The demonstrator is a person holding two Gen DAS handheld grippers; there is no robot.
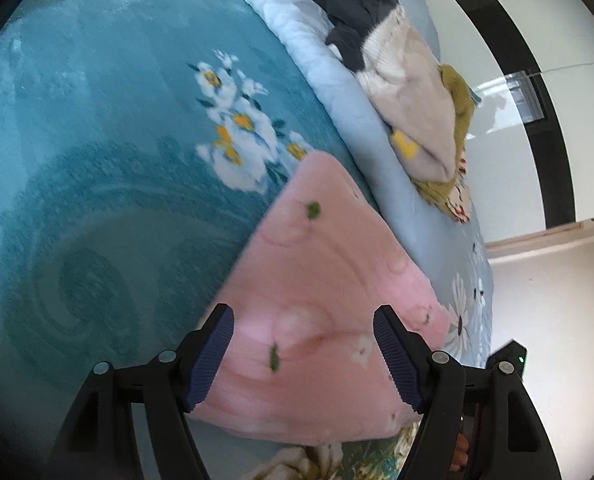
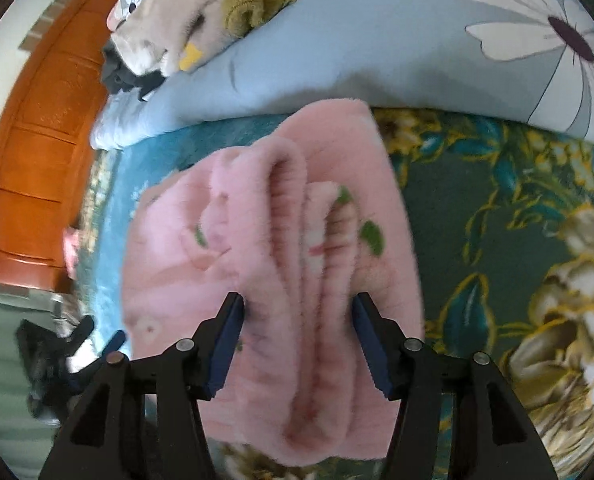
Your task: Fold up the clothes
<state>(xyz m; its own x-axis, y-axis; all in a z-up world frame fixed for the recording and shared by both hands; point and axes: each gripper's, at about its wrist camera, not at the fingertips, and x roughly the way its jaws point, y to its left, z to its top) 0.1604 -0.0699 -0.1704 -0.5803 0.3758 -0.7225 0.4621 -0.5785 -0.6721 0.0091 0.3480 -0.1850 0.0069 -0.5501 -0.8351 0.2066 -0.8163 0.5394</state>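
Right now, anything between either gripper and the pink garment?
Nothing visible. The pink garment lies directly under the left gripper, jaws wide and clear of it. The right gripper straddles its bunched folds; the clothes pile sits apart on the quilt.

You are seeing the folded garment (image 1: 329,300) lying on the blanket (image 1: 117,140), the quilt (image 1: 349,92) lying just behind it, the clothes pile (image 1: 409,92) sitting on the quilt.

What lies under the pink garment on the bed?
The pink garment rests on a teal flowered blanket, which shows around its edges. Whatever is directly beneath its folds is covered. Behind it lies a light blue quilt.
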